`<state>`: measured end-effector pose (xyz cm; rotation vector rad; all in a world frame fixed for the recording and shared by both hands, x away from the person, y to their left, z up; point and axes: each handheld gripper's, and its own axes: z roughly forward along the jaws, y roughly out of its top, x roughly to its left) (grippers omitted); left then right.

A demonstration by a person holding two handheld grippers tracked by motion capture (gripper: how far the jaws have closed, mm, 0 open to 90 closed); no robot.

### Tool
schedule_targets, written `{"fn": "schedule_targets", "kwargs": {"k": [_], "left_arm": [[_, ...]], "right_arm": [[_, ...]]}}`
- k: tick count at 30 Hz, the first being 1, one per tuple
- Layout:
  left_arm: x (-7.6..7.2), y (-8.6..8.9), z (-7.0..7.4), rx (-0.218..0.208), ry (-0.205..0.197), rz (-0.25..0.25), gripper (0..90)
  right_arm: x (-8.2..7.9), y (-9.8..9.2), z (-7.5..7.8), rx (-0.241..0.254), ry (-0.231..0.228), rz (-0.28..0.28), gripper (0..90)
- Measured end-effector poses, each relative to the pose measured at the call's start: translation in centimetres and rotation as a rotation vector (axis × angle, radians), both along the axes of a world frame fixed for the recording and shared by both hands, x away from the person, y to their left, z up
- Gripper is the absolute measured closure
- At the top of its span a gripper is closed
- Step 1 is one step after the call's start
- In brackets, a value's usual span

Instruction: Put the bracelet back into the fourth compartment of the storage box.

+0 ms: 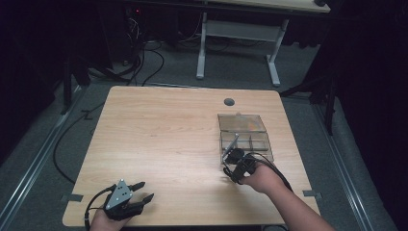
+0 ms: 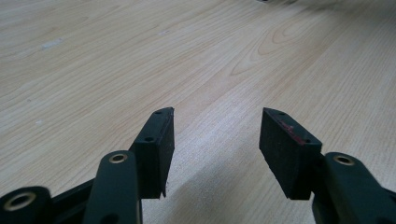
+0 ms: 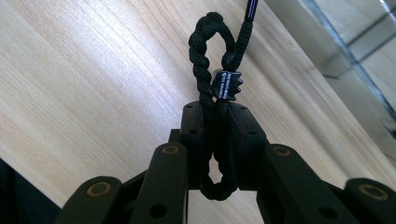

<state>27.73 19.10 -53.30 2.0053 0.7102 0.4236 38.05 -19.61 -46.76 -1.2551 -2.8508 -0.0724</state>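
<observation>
Between the squeezed jaws of the right gripper sits a black braided cord, with its loop sticking up past the tips. Just beside it on the table is a clear box. Far off near the front edge, the left gripper rests with its jaws wide apart, holding nothing.

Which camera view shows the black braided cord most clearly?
The right gripper view: the black braided cord stands close up, pinched between the right tongs. In the high view it is a small dark blur beside the clear box.
</observation>
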Motion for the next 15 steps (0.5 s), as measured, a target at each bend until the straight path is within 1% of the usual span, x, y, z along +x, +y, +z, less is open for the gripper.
{"fn": "schedule_targets", "kwargs": {"k": [1,2,3,10,11,12,13,15], "left_arm": [[0.0,0.0,0.0,0.000,0.000,0.000,45.7],[0.0,0.0,0.0,0.001,0.000,0.000,45.7],[0.0,0.0,0.0,0.001,0.000,0.000,45.7],[0.0,0.0,0.0,-0.001,0.000,0.000,45.7],[0.0,0.0,0.0,-0.002,0.000,0.000,45.7],[0.0,0.0,0.0,-0.002,0.001,0.000,45.7],[0.0,0.0,0.0,-0.002,0.001,0.000,45.7],[0.0,0.0,0.0,-0.003,0.003,0.000,45.7]], "right_arm": [[0.0,-0.1,0.2,0.004,0.002,-0.006,77.5],[0.2,-0.3,0.3,0.011,-0.005,0.018,77.5],[0.1,-0.3,0.4,0.009,0.004,-0.007,77.5],[0.2,-0.9,1.2,0.011,0.008,-0.013,77.6],[0.4,-1.1,1.6,0.004,0.010,-0.012,77.6],[0.4,-1.1,1.7,0.011,0.007,-0.012,77.6],[0.6,-1.2,2.0,0.008,0.013,-0.023,77.6],[0.8,-1.3,2.3,0.017,0.004,-0.022,77.6]]}}
